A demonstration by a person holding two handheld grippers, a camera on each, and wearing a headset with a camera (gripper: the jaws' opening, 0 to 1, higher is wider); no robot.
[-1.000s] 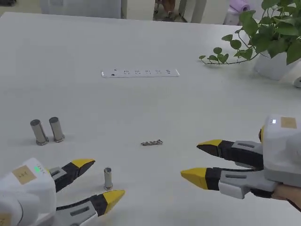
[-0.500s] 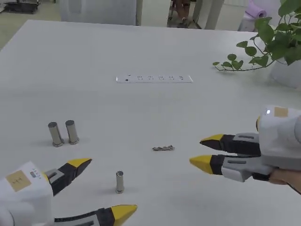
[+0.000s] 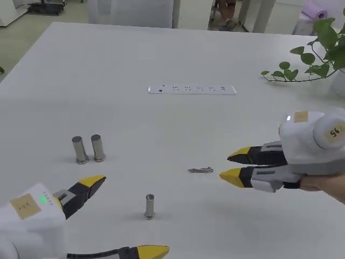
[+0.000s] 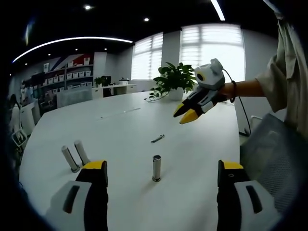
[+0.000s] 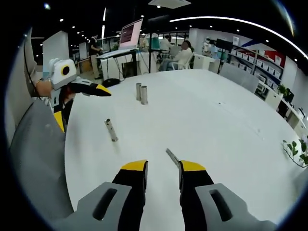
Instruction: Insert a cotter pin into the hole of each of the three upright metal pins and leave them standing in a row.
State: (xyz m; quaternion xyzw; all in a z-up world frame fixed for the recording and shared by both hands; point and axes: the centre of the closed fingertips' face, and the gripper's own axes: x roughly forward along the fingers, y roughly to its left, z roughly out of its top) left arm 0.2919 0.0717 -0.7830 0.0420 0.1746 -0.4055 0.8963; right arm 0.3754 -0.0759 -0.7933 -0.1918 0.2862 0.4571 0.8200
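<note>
Two upright metal pins (image 3: pixel 80 149) (image 3: pixel 98 148) stand side by side at the left of the white table. A third upright pin (image 3: pixel 150 206) stands alone nearer to me. My left gripper (image 3: pixel 124 216) is wide open, and this lone pin (image 4: pixel 156 168) stands just ahead of its tips. The cotter pins (image 3: pixel 200 170) lie flat mid-table. My right gripper (image 3: pixel 233 166) is open with a narrow gap and holds nothing. Its tips are just to the right of the cotter pins (image 5: pixel 172 157).
A white power strip (image 3: pixel 192 89) lies further back on the table (image 3: pixel 161 54). A potted plant (image 3: pixel 318 48) stands at the far right corner. Bare tabletop lies between the pins and the strip.
My right gripper has moved left, close to the cotter pins, and its jaws have narrowed. The left gripper has opened wider and drawn back from the lone pin. The head camera has shifted.
</note>
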